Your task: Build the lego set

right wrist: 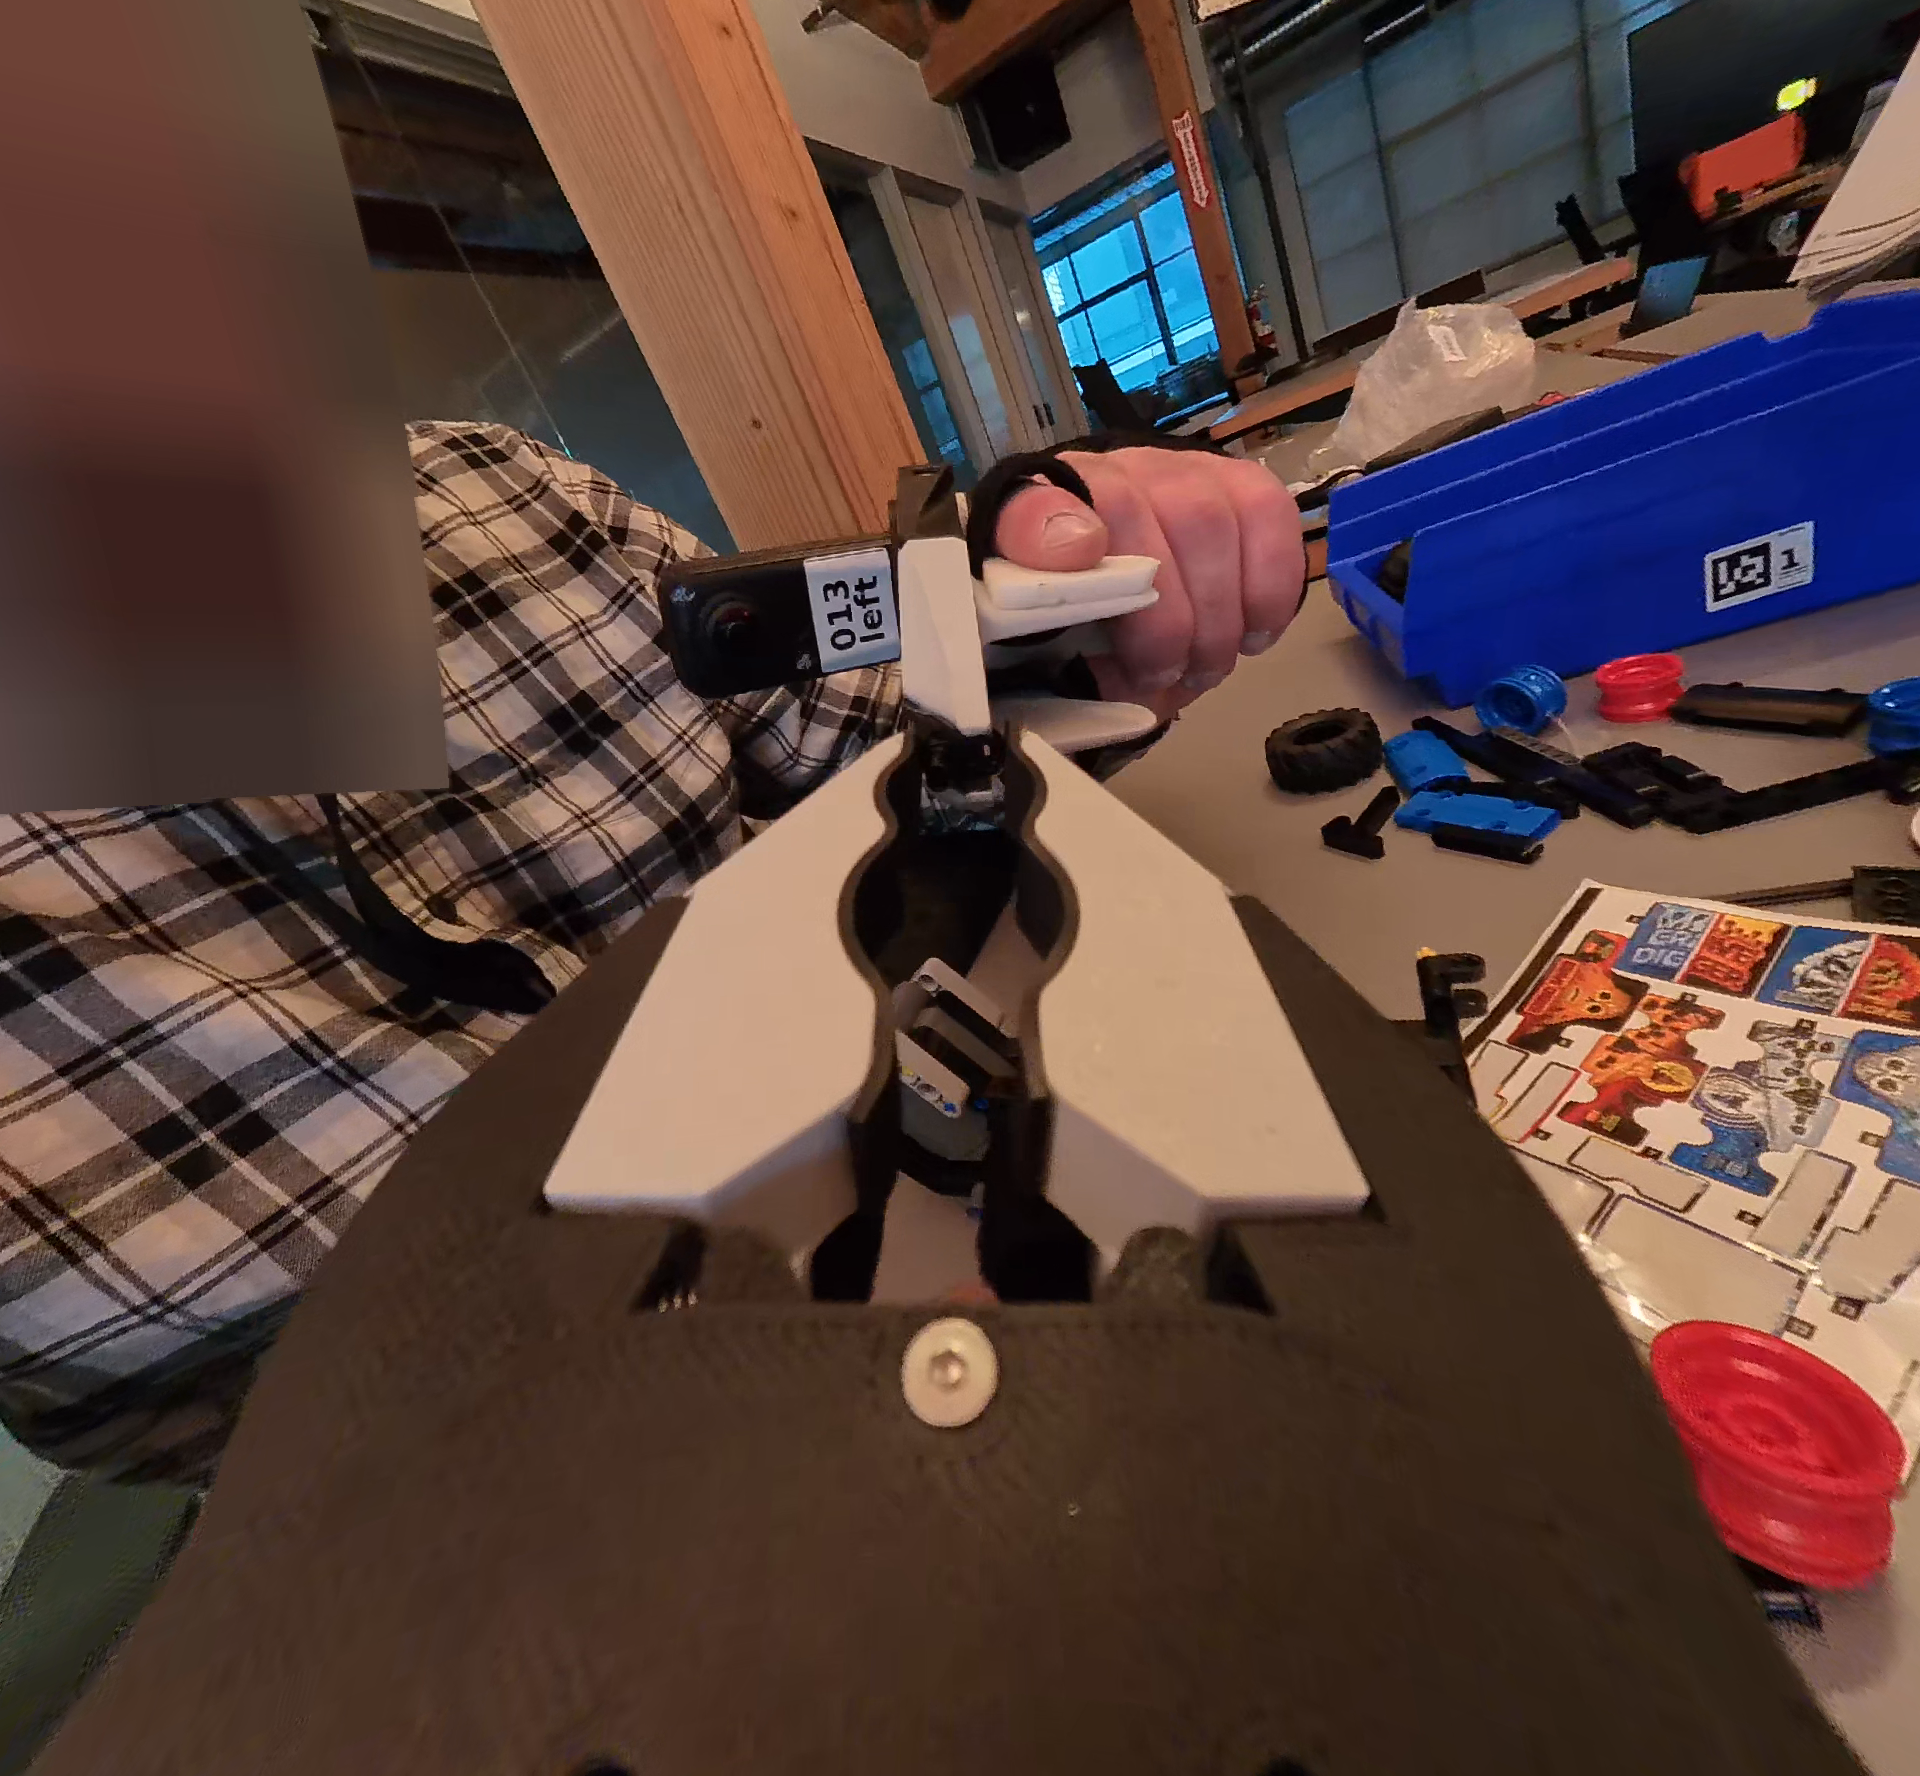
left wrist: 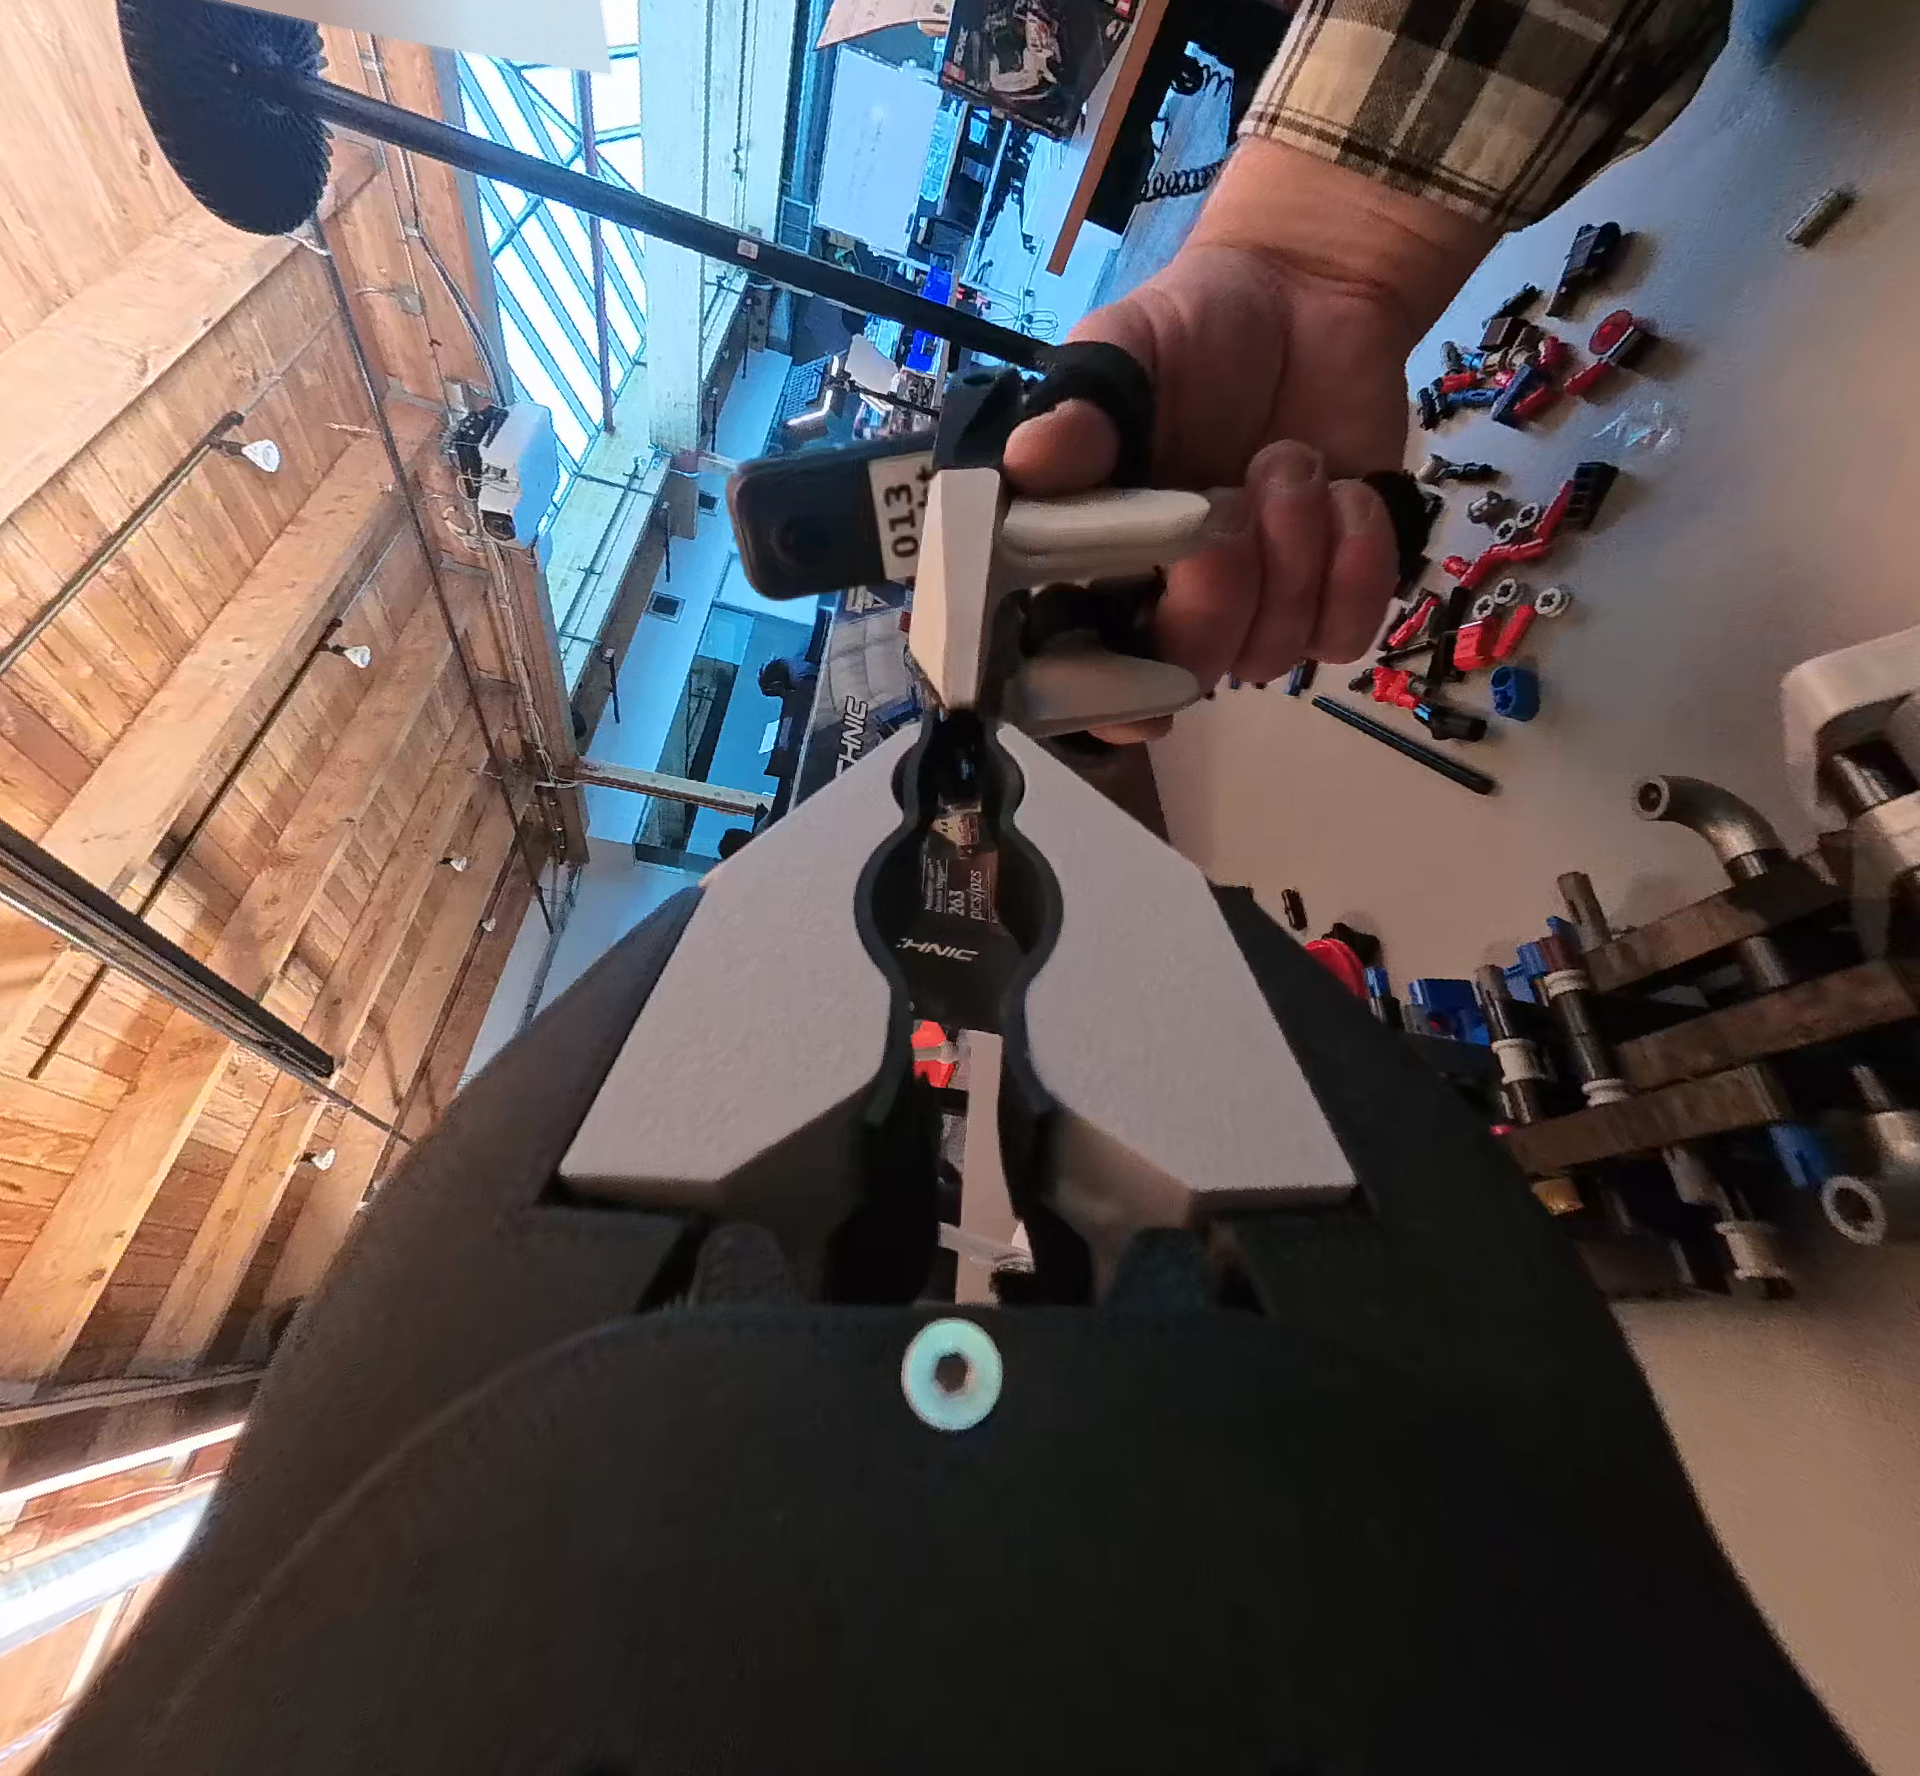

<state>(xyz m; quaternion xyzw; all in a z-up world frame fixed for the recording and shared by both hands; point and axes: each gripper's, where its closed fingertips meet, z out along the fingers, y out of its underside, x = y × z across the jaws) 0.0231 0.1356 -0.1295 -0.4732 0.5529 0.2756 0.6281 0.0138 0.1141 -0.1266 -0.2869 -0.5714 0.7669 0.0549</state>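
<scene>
Pinched in mid-air, up at 12 o'clock from the centre of both wrist views: a small dark lego piece [right wrist: 956,776] with a grey bit on it. Cannot tell whether one part or two already touching.

Clamped on it from the near side by the left gripper [left wrist: 961,739], jaws drawn narrow, only the piece between the tips. Met head-on by the right gripper [right wrist: 961,747], jaws equally narrow, nipping the same dark lump from the opposite side. Tips of the two tools almost touching.

Judged as a joining step: two tiny elements being pressed or pinned together between the tools, well above the grey table [right wrist: 1351,916].

Next move, by judgement: needs a straight push along the shared axis, firm pinch on both sides, no twist, then release by one tool only so the other carries the result.

Farther out: black tyre [right wrist: 1320,750] at 2 o'clock in the right wrist view, blue bin [right wrist: 1621,500] beyond it, sticker sheet [right wrist: 1714,1051] at 3 o'clock, red rim [right wrist: 1787,1456] at 4 o'clock. Loose red and blue parts [left wrist: 1496,583] at 3 o'clock in the left wrist view.
</scene>
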